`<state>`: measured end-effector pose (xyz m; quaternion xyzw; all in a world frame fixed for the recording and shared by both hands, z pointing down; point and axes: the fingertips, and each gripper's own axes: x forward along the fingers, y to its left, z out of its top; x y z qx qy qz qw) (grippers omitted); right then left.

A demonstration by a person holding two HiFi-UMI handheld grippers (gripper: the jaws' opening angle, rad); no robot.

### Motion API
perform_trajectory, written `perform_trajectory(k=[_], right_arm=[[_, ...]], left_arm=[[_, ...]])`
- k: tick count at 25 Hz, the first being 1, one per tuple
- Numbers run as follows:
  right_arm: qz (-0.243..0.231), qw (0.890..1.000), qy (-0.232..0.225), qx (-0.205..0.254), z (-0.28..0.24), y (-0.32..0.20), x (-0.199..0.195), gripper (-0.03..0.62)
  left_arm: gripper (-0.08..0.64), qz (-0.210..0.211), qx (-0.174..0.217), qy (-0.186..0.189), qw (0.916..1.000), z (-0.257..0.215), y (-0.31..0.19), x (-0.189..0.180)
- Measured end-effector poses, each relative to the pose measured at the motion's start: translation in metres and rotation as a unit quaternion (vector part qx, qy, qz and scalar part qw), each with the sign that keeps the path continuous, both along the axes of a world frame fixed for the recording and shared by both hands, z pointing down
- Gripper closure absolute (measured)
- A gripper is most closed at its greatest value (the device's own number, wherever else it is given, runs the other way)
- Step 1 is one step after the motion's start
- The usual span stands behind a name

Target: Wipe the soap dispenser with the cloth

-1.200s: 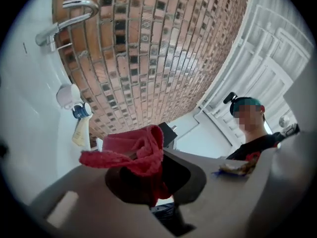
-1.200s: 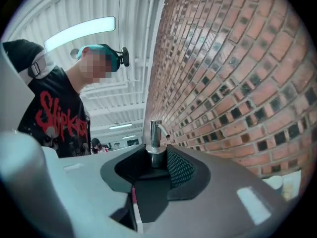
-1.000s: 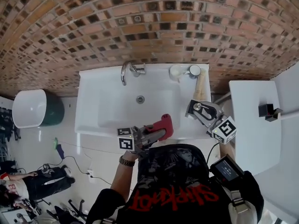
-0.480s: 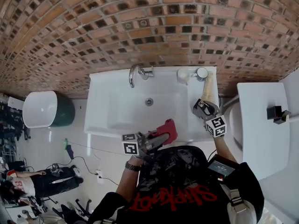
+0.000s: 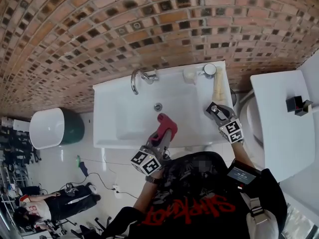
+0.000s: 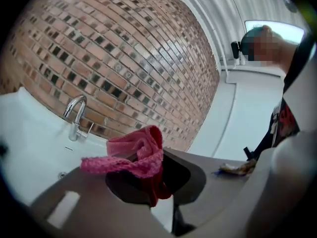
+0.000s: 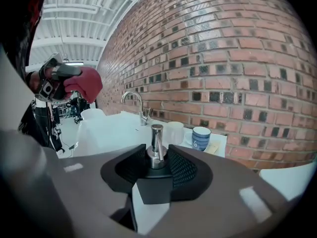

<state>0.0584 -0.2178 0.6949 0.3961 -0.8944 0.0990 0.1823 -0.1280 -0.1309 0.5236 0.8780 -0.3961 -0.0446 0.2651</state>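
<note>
The soap dispenser [image 7: 155, 192] is a black block with a steel pump [image 7: 157, 145]. It stands upright between the jaws of my right gripper [image 7: 156, 175], which is shut on it. In the head view the dispenser [image 5: 214, 111] hangs in that gripper [image 5: 215, 111] over the right rim of the white sink [image 5: 112, 133]. My left gripper [image 5: 162, 131] is shut on a bunched red cloth [image 5: 164, 124] over the basin's front edge. The cloth [image 6: 136, 155] fills those jaws [image 6: 148, 175] in the left gripper view. Cloth and dispenser are well apart.
A chrome faucet [image 5: 137, 78] stands at the sink's back. A white tumbler [image 5: 189, 74], a blue-striped cup [image 5: 209, 70] and a beige strip [image 5: 218, 89] sit at its right back corner. A white table [image 5: 281, 128] stands to the right, a white bin [image 5: 47, 127] to the left. Brick wall behind.
My left gripper has rolled and swung the cloth from the sink's front rim toward the basin. My right gripper has sunk with the dispenser to the sink's right rim.
</note>
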Motion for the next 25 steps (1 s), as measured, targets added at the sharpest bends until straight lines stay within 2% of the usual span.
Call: perform_trajectory(k=[4,7,9,12,14,16,20,22,25], right_arm=[[0.013,1.0,-0.006,0.021,-0.026,0.009,0.006,0.413],[0.035,0.999,-0.018,0.033,-0.045,0.021,0.019,0.413],[0.066,0.996,-0.035,0.048,-0.066,0.03,0.035,0.425],[0.118,0.986,-0.09,0.079,-0.108,0.047,0.059,0.469],[0.129,0.98,-0.117,0.101,-0.138,0.06,0.063,0.491],[0.121,0.976,-0.13,0.124,-0.166,0.071,0.061,0.512],[0.105,0.972,-0.148,0.151,-0.193,0.088,0.059,0.535],[0.095,0.973,-0.151,0.143,-0.19,0.095,0.058,0.537],[0.098,0.977,-0.161,0.099,-0.179,0.117,0.072,0.552]], left_arm=[[0.514,0.001,0.014,-0.069,0.9975,0.011,0.003,0.015],[0.514,-0.005,0.022,-0.106,0.9941,0.014,0.005,0.022],[0.514,-0.019,0.027,-0.12,0.9922,0.013,0.005,0.023],[0.514,-0.045,0.035,-0.136,0.9891,0.01,0.006,0.023],[0.514,-0.051,0.039,-0.146,0.9872,0.009,0.007,0.025],[0.514,-0.035,0.044,-0.149,0.9873,0.008,0.009,0.036],[0.514,0.021,0.071,-0.124,0.9895,-0.004,0.019,0.074],[0.514,0.034,0.084,-0.121,0.9885,-0.009,0.026,0.088],[0.514,0.053,0.078,-0.122,0.988,-0.008,0.039,0.116]])
